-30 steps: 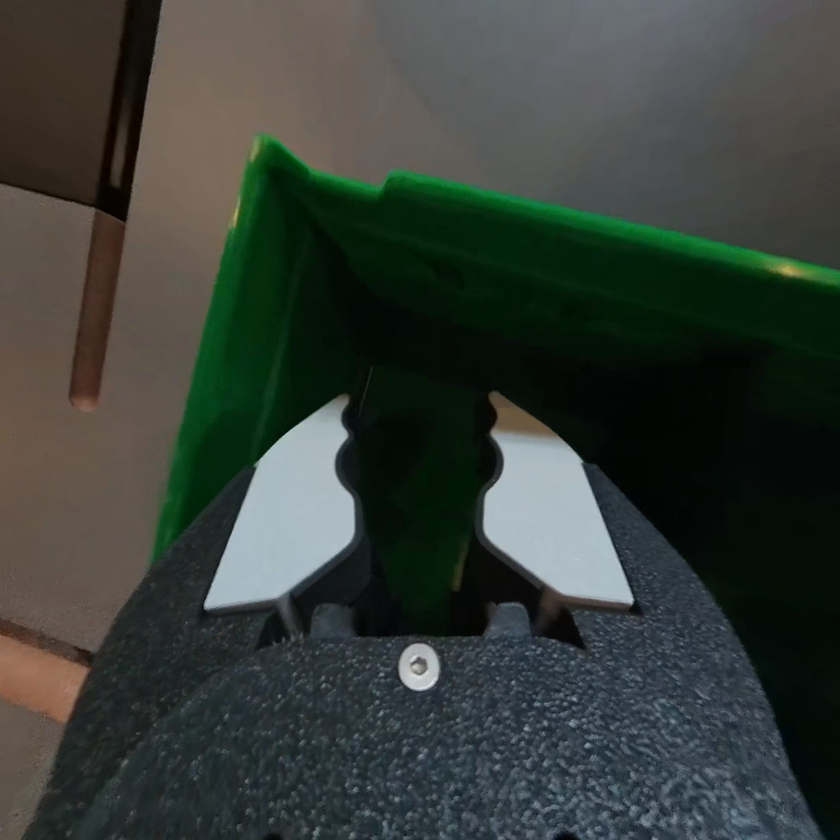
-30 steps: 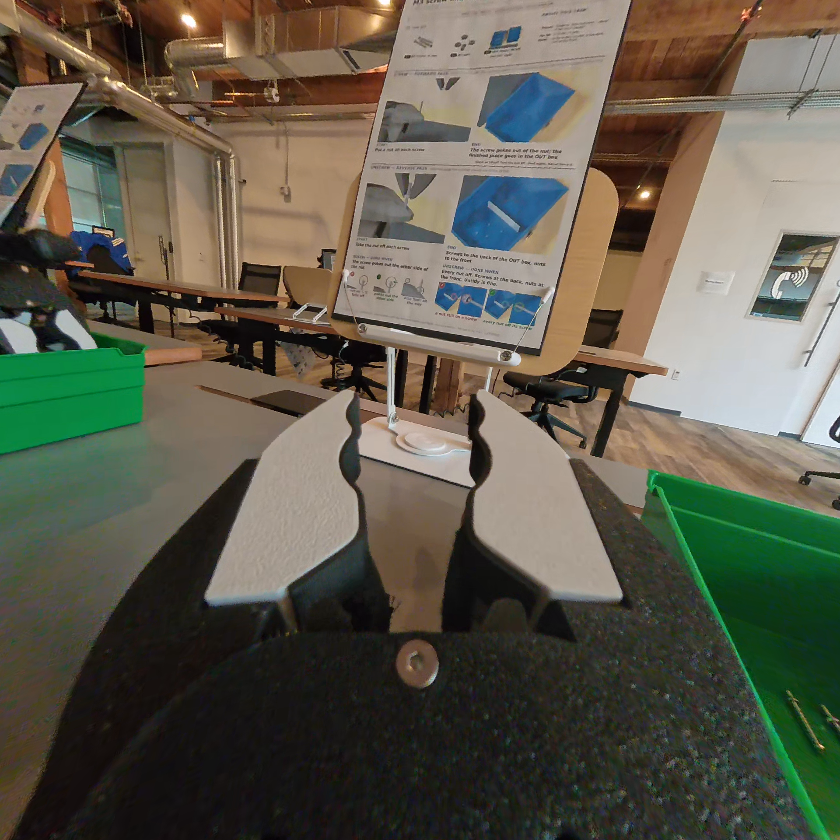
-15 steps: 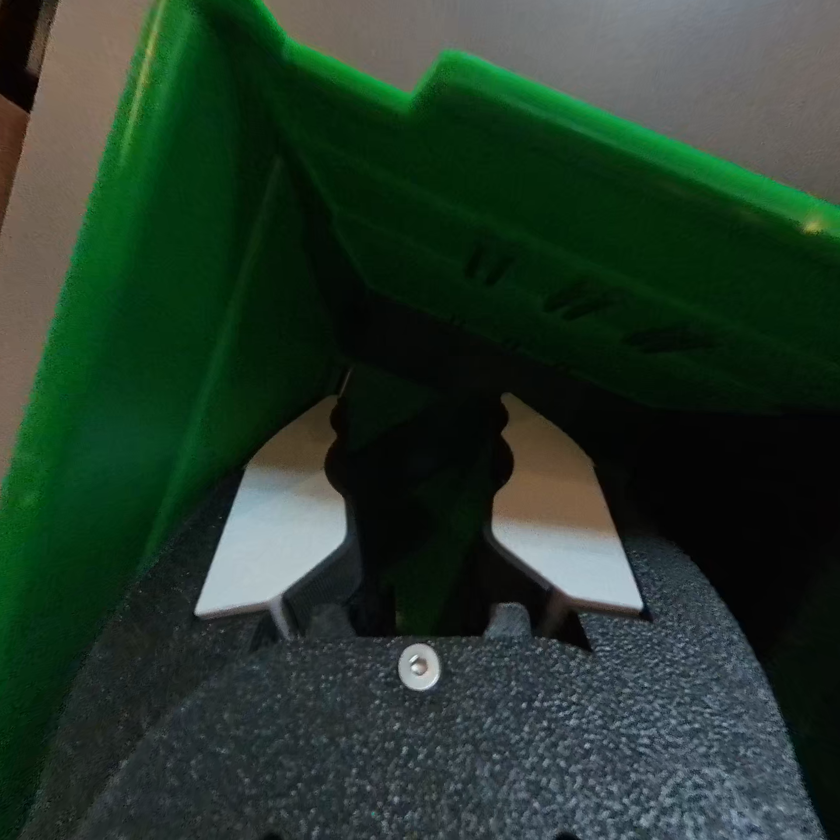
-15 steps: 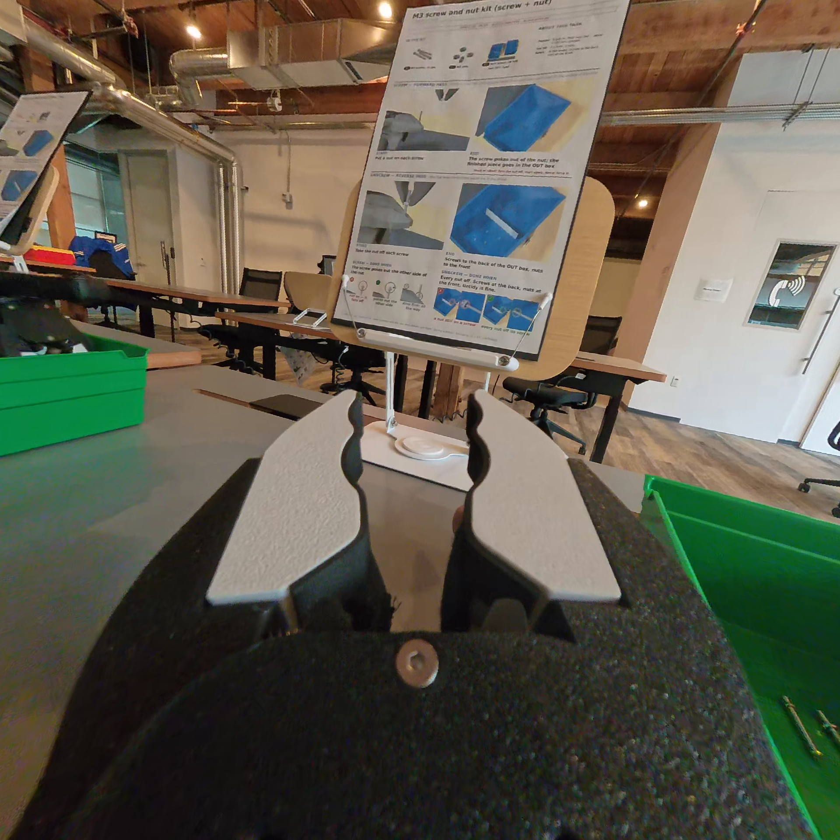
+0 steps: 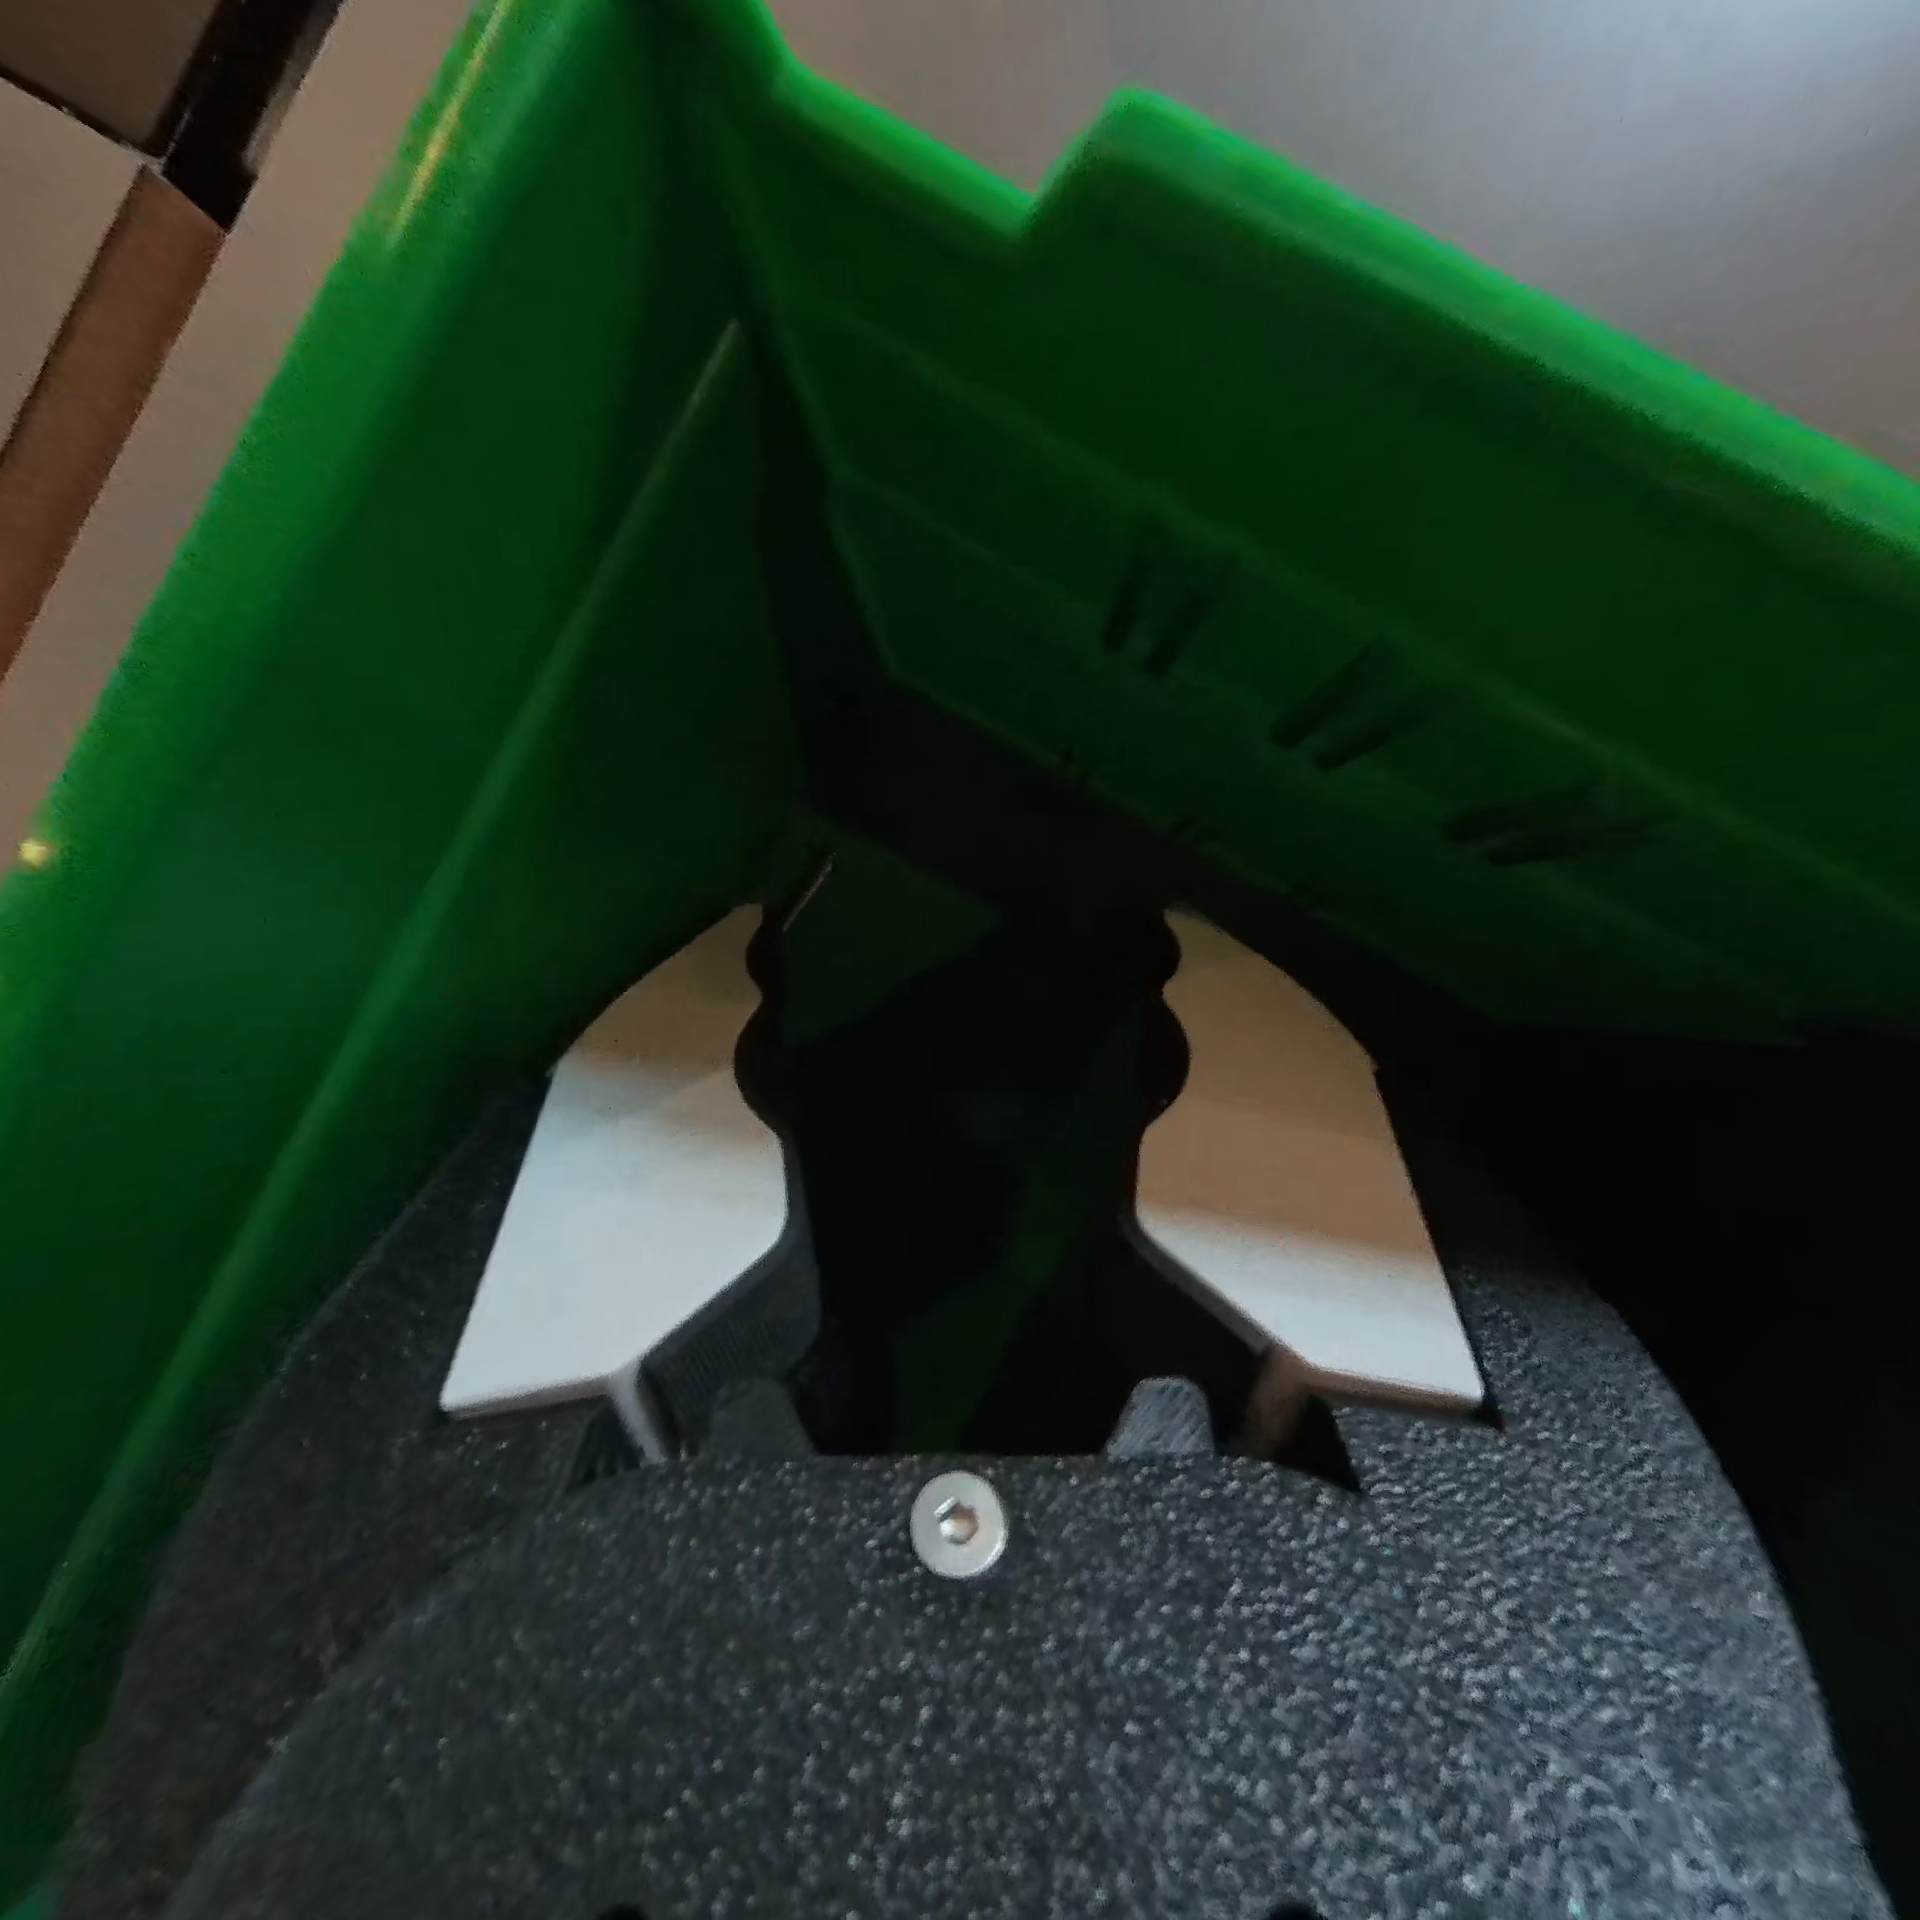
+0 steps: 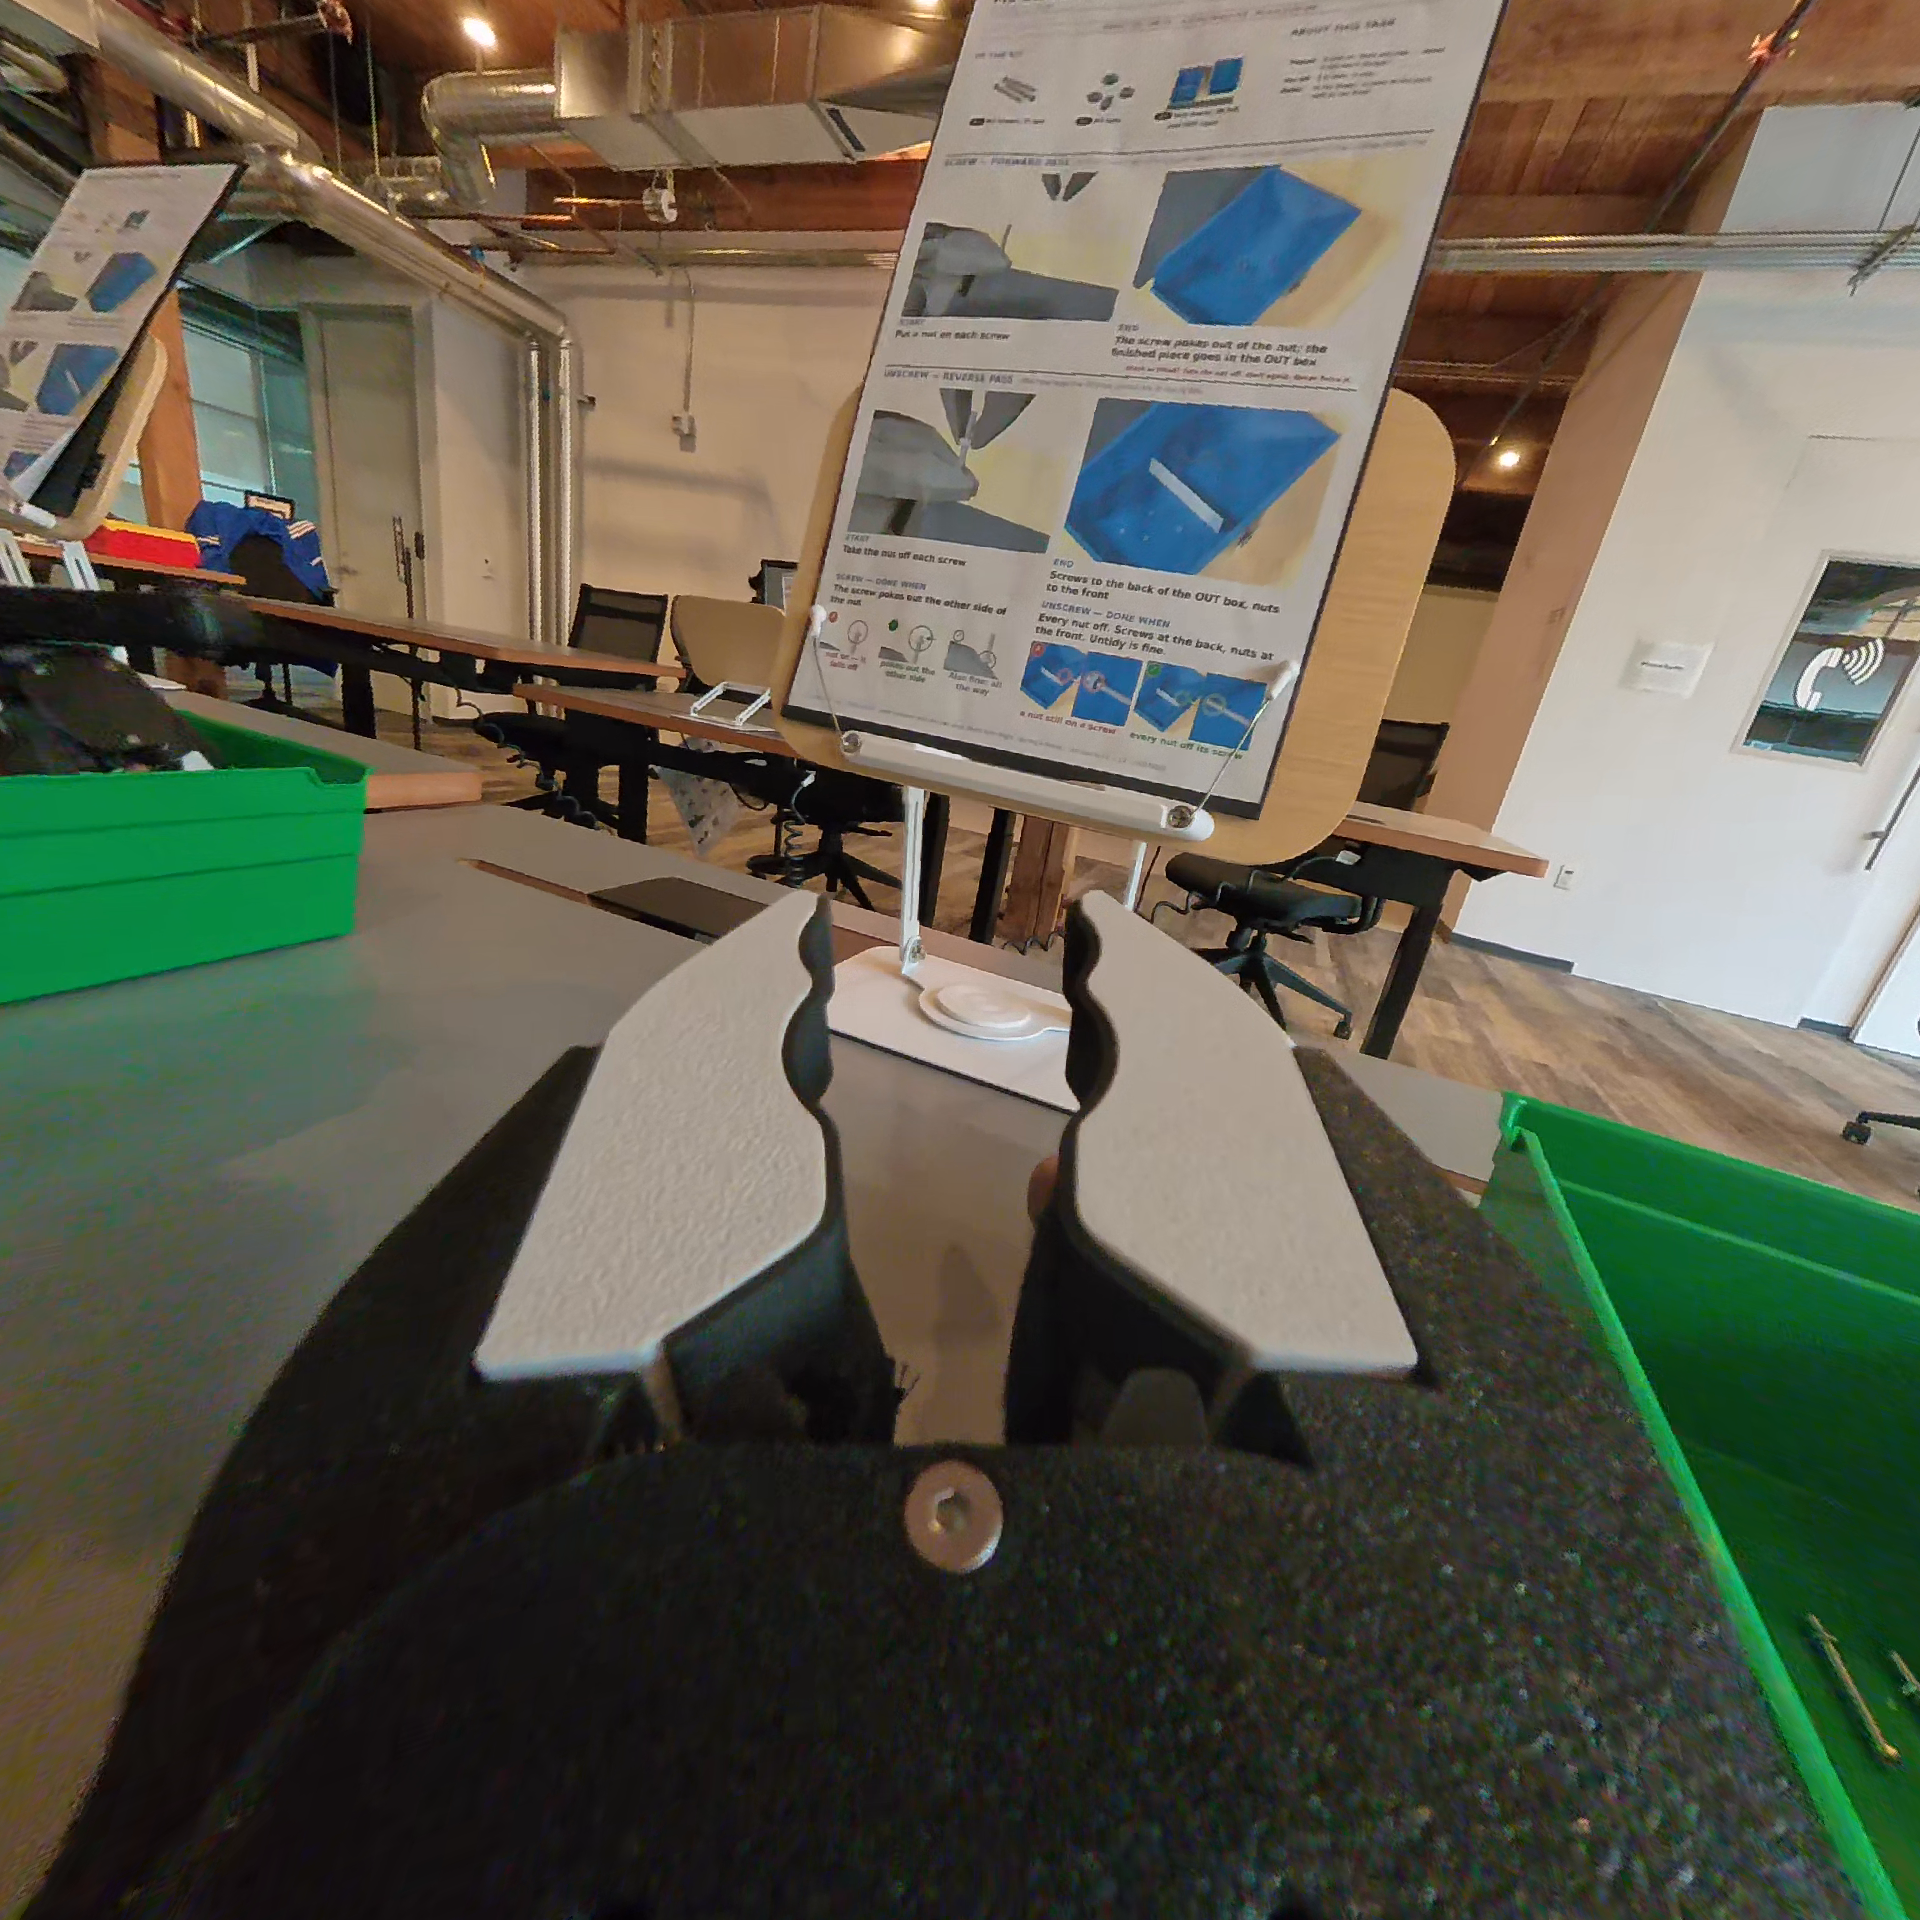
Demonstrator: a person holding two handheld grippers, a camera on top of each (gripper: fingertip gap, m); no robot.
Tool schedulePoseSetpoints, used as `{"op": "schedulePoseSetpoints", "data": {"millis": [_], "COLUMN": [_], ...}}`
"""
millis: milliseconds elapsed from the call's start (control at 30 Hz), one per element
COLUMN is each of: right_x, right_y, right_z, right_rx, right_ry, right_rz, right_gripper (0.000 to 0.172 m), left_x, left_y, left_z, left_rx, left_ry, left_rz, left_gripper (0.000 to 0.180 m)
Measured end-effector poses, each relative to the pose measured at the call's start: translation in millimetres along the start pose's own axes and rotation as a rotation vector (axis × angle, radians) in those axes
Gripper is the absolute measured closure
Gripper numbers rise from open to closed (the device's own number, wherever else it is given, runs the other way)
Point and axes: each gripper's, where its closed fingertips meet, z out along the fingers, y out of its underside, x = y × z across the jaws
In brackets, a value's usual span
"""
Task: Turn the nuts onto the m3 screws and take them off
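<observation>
In the left wrist view my left gripper [image 5: 961,925] is open and reaches down into the corner of a green bin [image 5: 436,644]. A thin silvery screw [image 5: 807,890] lies on the bin floor just at the left fingertip, and the pads do not press on it. The bin floor under the fingers is in deep shadow. In the right wrist view my right gripper [image 6: 948,914] is open and empty, and it hovers over the grey table [image 6: 260,1143]. A second green bin [image 6: 1714,1299] at the right holds loose screws [image 6: 1849,1688].
An instruction sheet on a white stand [image 6: 1122,416] stands at the table's far edge, straight ahead of the right gripper. The left green bin [image 6: 177,862] sits at the far left with the left gripper's dark body [image 6: 94,717] over it. Desks and chairs stand beyond. One gripper's finger ends stand about 50 cm off the other's.
My left gripper has gone deeper into the green bin toward its corner, and its jaws have opened wider. My right gripper has hardly moved and has stayed open.
</observation>
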Motion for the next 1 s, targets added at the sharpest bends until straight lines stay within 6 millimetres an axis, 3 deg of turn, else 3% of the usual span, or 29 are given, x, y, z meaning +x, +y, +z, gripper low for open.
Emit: {"op": "schedulePoseSetpoints", "data": {"millis": [267, 433, 567, 867, 1000], "right_x": [-3, -1, -2, -2, -2], "right_y": [0, -1, -1, -1, -1], "right_z": [0, -1, 0, -1, -1], "right_rx": [0.002, 0.008, 0.007, 0.01, 0.007], "right_ry": [-0.01, -0.006, -0.014, -0.013, -0.013], "right_rz": [-0.008, 0.002, -0.003, 0.004, 0.006], "right_gripper": [0.13, 0.13, 0.13, 0.131, 0.131], "left_x": [1, 6, -3, 10, 11], "left_y": [0, -2, -2, 8, 17], "left_z": [1, -3, -3, -4, -14], "left_rx": [-0.016, -0.065, -0.096, -0.178, -0.273], "left_ry": [0.004, 0.033, -0.016, 0.135, 0.182], "left_rz": [-0.002, 0.069, 0.152, 0.198, 0.273], "left_gripper": [0.112, 0.124, 0.13, 0.158, 0.149]}}
